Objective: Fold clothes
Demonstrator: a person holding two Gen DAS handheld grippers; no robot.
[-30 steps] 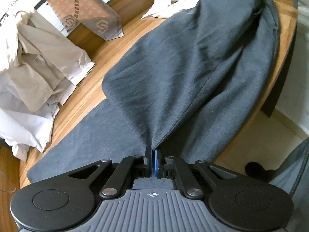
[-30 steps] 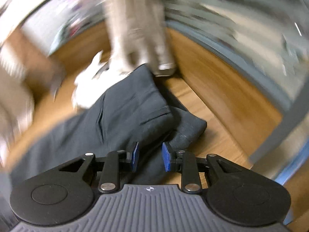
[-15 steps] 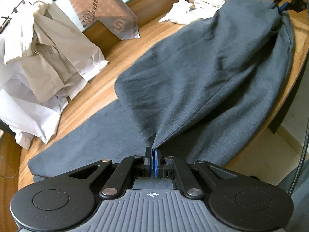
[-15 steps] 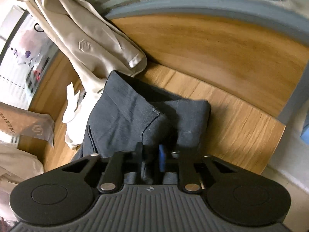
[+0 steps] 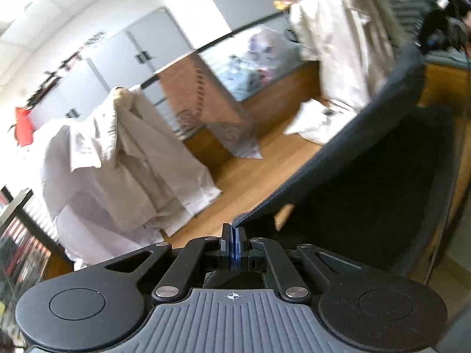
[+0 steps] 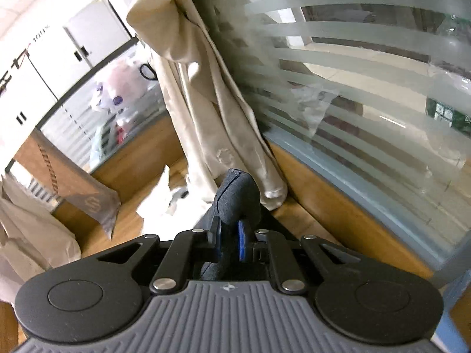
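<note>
The dark grey garment [image 5: 368,182] is held off the wooden table [image 5: 253,176], stretched as a taut sheet between the two grippers; in the left wrist view its upper hem runs from the pads at 6 o'clock up toward 1 o'clock. The left gripper [image 5: 234,239] is seen pressed fully together on a corner of the hem. The right gripper [image 6: 229,236] is clamped on a thick bunched fold of the same garment [image 6: 237,197], which bulges above the pads toward 12 o'clock; its jaws have just been closing onto that fold. In the left wrist view the right gripper appears blurred at 1 o'clock, at the far end of the hem. A pile of beige shirts [image 5: 126,161] lies at 9 o'clock on the table. A brown patterned bag [image 5: 206,100] stands at 11 o'clock. A beige garment [image 6: 206,97] is draped over a frosted glass partition [image 6: 353,67] at 12 o'clock in the right wrist view, with crumpled white cloth [image 6: 164,203] below it.
</note>
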